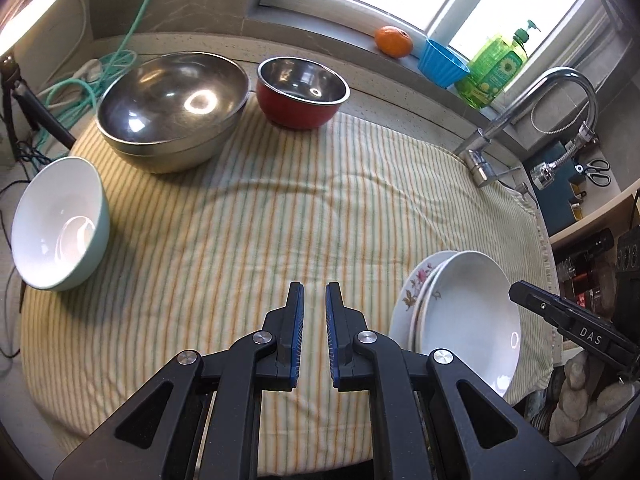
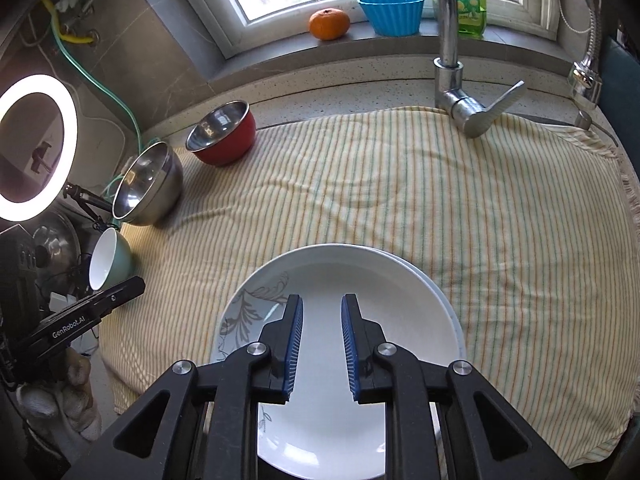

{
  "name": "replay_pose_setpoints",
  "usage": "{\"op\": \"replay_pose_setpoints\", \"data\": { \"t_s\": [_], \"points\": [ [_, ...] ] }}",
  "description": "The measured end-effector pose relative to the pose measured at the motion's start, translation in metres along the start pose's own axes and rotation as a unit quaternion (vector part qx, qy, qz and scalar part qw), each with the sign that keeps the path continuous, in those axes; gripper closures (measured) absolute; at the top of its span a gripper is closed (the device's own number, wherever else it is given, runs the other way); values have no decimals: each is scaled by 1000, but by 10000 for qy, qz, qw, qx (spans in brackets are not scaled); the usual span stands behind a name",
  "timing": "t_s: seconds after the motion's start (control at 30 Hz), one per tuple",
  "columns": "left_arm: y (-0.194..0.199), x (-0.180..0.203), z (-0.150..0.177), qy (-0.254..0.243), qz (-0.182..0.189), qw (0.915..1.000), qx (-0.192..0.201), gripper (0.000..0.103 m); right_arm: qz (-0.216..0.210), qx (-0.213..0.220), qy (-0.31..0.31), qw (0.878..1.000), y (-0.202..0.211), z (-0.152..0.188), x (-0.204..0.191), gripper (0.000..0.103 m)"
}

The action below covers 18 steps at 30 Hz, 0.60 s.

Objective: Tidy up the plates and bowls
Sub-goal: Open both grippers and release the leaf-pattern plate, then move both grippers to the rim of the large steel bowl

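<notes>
We see the left gripper above the striped cloth that covers the tabletop; its jaws are clenched almost together and nothing is between them. The right gripper hangs over the stack of plates; its jaws stand a little apart and released, with only air between the blue pads, and they do not touch the top white plate. Under this plate lies a plate with a grey leaf pattern, and the stack rests on the cloth near its front edge. At the far left side of the cloth stand the large steel bowl and, just beside it, the red bowl. The pale green bowl lies tilted at the left edge, well apart from the plates. On the window sill we see an orange and a blue cup, and the faucet stands behind the cloth.
</notes>
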State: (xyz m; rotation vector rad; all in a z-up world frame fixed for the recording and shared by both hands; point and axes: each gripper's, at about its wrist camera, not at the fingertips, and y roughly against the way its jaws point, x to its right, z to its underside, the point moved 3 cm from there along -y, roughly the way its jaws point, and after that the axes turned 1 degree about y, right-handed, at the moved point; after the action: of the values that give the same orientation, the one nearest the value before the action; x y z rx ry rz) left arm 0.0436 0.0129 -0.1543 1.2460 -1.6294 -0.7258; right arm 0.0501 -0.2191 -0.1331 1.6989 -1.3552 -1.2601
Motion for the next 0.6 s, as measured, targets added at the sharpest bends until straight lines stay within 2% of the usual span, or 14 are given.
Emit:
{"op": "replay_pose_setpoints", "data": {
  "t_s": [0.17,0.33,0.6],
  "points": [
    [5,-38,-13,379,-198,9990,136,95,-310,50,87,9995,-10,-15,-29,85],
    [10,-66,-27,509,-441,9972,318,95,-543,58,248,9982,-23,-34,-61,85],
    [19,-105,-51,934,-585,9918,655,95,-771,-3,565,9954,-50,-66,-110,85]
  ]
}}
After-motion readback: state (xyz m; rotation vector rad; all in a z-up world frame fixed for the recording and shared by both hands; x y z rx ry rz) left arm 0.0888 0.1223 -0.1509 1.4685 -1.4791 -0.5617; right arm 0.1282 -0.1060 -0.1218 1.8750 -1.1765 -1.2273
